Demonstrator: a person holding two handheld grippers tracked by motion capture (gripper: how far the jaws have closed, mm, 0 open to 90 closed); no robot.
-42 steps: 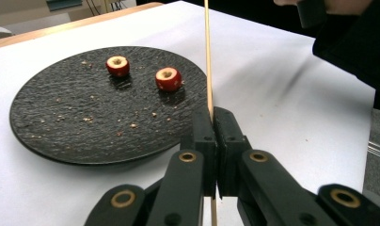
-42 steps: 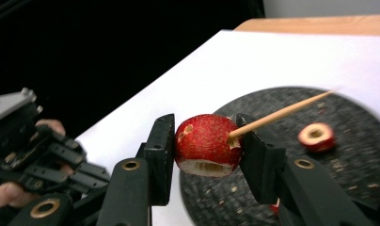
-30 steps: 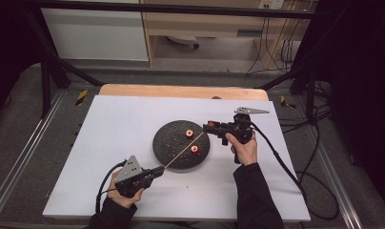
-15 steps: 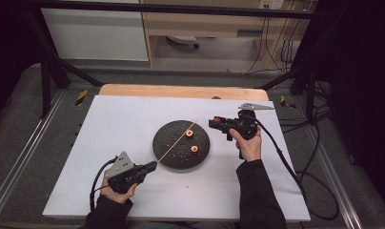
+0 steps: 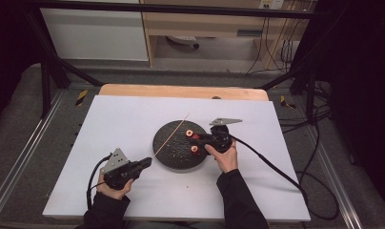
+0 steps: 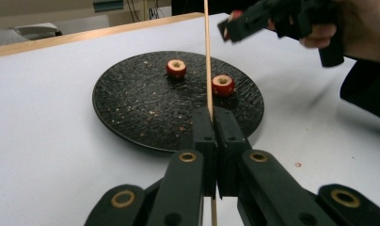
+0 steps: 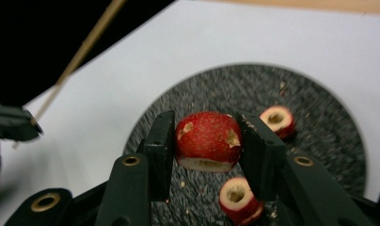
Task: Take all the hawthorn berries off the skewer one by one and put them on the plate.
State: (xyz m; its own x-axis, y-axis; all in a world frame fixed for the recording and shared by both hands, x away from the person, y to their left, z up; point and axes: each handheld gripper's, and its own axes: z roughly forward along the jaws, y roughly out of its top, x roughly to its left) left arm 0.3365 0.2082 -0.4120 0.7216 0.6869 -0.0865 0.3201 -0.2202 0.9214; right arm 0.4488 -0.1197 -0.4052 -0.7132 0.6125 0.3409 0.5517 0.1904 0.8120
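Black jaws of the left gripper [image 5: 145, 163] clamp a thin wooden skewer [image 5: 171, 135] — its long axis slants up and away over the round black speckled plate [image 5: 169, 152]. Farther off, the right gripper [image 7: 207, 141] pinches a red cored fruit piece [image 7: 208, 140] above the plate; the skewer's tip is cut off in both gripper views.

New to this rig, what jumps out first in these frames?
The red fruit piece clamped in the right claw, held above the black plate at the table's centre. Two more cored red pieces lie on that plate. Next, the thin wooden skewer pinched in the shut left claw, slanting up over the plate's left side.
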